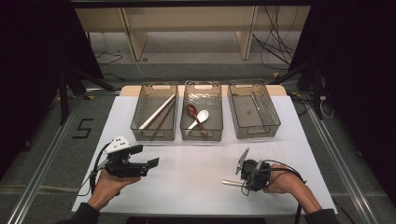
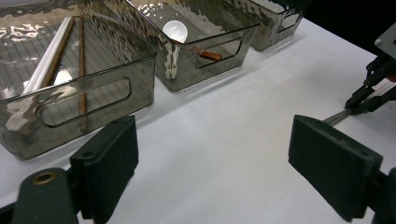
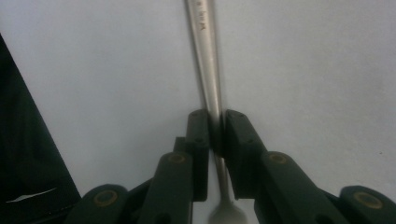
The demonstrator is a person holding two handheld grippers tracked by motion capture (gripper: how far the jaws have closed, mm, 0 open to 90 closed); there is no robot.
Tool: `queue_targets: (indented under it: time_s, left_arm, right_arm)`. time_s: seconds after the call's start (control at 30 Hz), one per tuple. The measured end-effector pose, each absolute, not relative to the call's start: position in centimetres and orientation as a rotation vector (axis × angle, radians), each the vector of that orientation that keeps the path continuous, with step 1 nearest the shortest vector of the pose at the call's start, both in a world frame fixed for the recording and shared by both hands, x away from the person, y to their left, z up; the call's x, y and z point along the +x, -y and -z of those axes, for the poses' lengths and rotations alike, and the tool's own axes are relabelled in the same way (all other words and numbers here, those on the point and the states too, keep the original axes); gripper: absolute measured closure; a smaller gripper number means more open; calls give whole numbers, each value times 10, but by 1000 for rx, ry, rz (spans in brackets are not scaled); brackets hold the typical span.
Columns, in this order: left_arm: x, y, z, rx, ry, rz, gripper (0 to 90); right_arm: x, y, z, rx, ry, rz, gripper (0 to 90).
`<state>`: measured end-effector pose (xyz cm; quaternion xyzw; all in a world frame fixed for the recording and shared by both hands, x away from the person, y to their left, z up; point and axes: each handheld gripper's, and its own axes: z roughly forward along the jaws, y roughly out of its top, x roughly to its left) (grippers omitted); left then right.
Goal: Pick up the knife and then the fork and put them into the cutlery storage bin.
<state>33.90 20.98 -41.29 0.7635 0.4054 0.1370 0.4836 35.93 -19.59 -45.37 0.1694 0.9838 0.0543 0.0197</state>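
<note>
My right gripper [image 1: 243,181] [image 3: 216,127] rests low on the white table at the front right, shut on the slim handle of a silver metal utensil [image 3: 205,56]. The handle's end [image 1: 229,183] pokes out to the left, flat on the table. In the right gripper view the handle widens toward its head below the pads. My left gripper [image 1: 145,156] [image 2: 219,158] hovers at the front left, pointing right, its jaws wide open with nothing between them. The left gripper view also shows the right gripper [image 2: 369,95] and the utensil handle [image 2: 337,116] at its right edge.
Three smoky clear bins stand in a row at the back of the table. The left bin [image 1: 136,125] holds chopsticks [image 1: 156,112]. The middle bin [image 1: 201,136] holds a white spoon [image 1: 201,116] and a brown spoon [image 1: 191,110]. The right bin [image 1: 275,119] stands beside them.
</note>
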Motion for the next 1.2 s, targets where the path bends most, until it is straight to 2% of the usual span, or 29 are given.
queue_targets:
  time_s: [0.27,1.2]
  left_arm:
    - [339,-209,413,1862,-988,-335,153]
    - [339,-209,413,1864,-986,-338,153]
  right_arm:
    - [359,194,453,508,-3058,-147,843]
    - [367,208,442,638,-2976,-262,848]
